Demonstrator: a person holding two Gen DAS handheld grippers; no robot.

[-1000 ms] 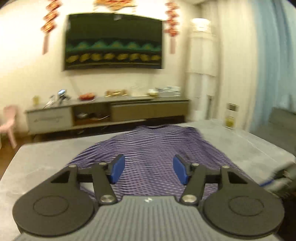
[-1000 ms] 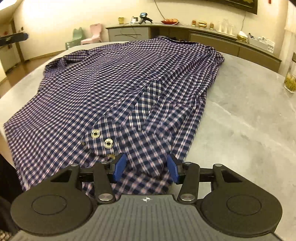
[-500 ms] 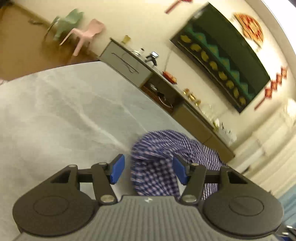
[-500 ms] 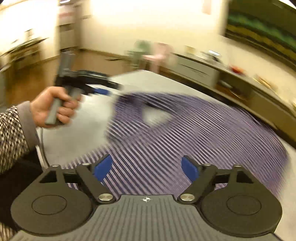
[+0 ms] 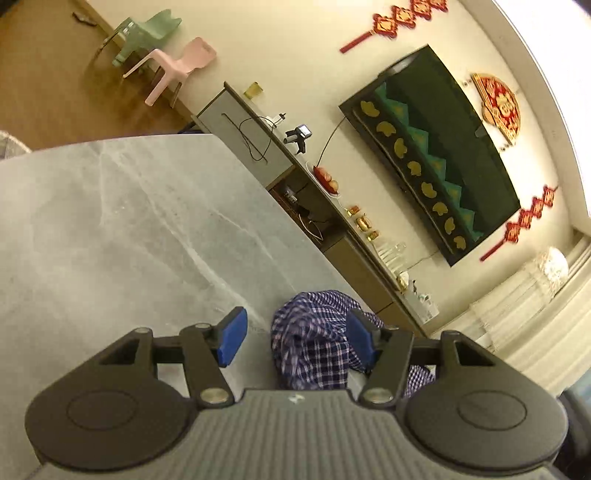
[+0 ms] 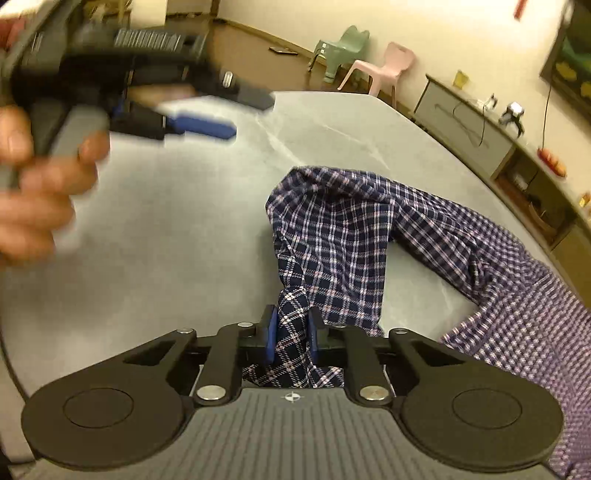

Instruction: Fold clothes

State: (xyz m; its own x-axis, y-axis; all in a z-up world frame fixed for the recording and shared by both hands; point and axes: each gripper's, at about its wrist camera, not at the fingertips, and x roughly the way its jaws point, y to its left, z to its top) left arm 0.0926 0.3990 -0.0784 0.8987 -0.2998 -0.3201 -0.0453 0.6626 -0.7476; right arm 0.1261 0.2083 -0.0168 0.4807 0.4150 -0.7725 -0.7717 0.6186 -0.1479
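The grey marble-patterned surface [image 6: 184, 258] carries the navy and white checked cotton shirt [image 6: 369, 236], bunched at the middle and right. It looks soft and light, so it will sag; hems or seams seem the best hold. The right gripper [image 6: 290, 338] pinches a shirt fold tightly. The left gripper [image 5: 295, 338] gapes wide, holding nothing.

Cream wall [image 5: 295, 48]; brown wooden floor [image 5: 40, 74]; small pink plastic chair [image 5: 177, 68], green plastic chair [image 5: 144, 35] adjacent; long low grey-brown sideboard [image 5: 255, 144] along wall.
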